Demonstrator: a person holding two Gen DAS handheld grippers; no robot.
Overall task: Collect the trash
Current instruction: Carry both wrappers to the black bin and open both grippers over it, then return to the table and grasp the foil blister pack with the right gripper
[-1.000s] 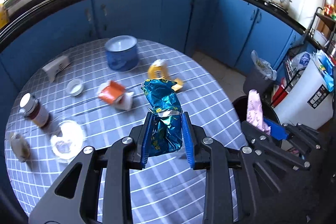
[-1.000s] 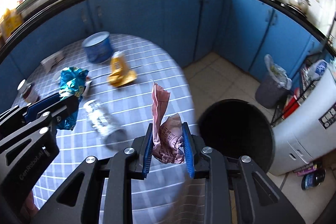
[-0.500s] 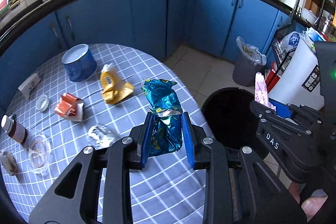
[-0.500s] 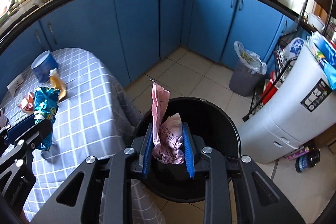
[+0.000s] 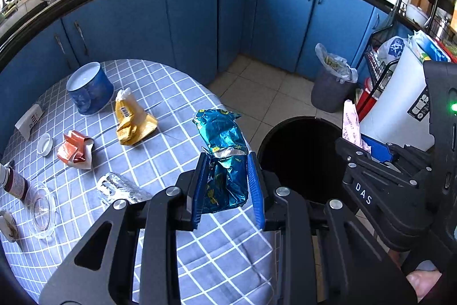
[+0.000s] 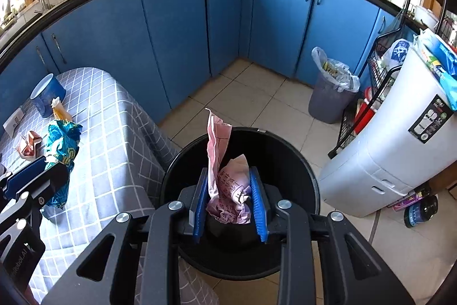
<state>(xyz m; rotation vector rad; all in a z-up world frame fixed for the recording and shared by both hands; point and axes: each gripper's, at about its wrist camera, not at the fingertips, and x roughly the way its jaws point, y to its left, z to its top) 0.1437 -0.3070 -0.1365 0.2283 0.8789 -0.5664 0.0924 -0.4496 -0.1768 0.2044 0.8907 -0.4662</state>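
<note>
My left gripper point(image 5: 227, 187) is shut on a crumpled blue foil snack bag point(image 5: 222, 150), held above the table's right edge near the black trash bin point(image 5: 300, 156). My right gripper point(image 6: 230, 205) is shut on a crumpled pink paper wrapper point(image 6: 228, 187) and hangs directly over the open bin point(image 6: 285, 162). The blue bag also shows at the left of the right wrist view point(image 6: 61, 145). On the checked tablecloth point(image 5: 171, 133) lie a yellow wrapper point(image 5: 132, 119), an orange-and-white wrapper point(image 5: 74, 152) and a clear crushed plastic piece point(image 5: 120, 187).
A blue tin point(image 5: 90, 89), a white cap point(image 5: 45, 140), a clear lid point(image 5: 40, 209) and a dark jar point(image 5: 14, 182) are on the table. A grey lined bin point(image 6: 331, 93), a white appliance point(image 6: 400, 139) and a rack stand to the right; blue cabinets behind.
Both grippers have swung right, off the table toward the black bin. The right gripper with the pink wrapper now hangs over the bin opening; the left gripper with the blue bag is near the table edge.
</note>
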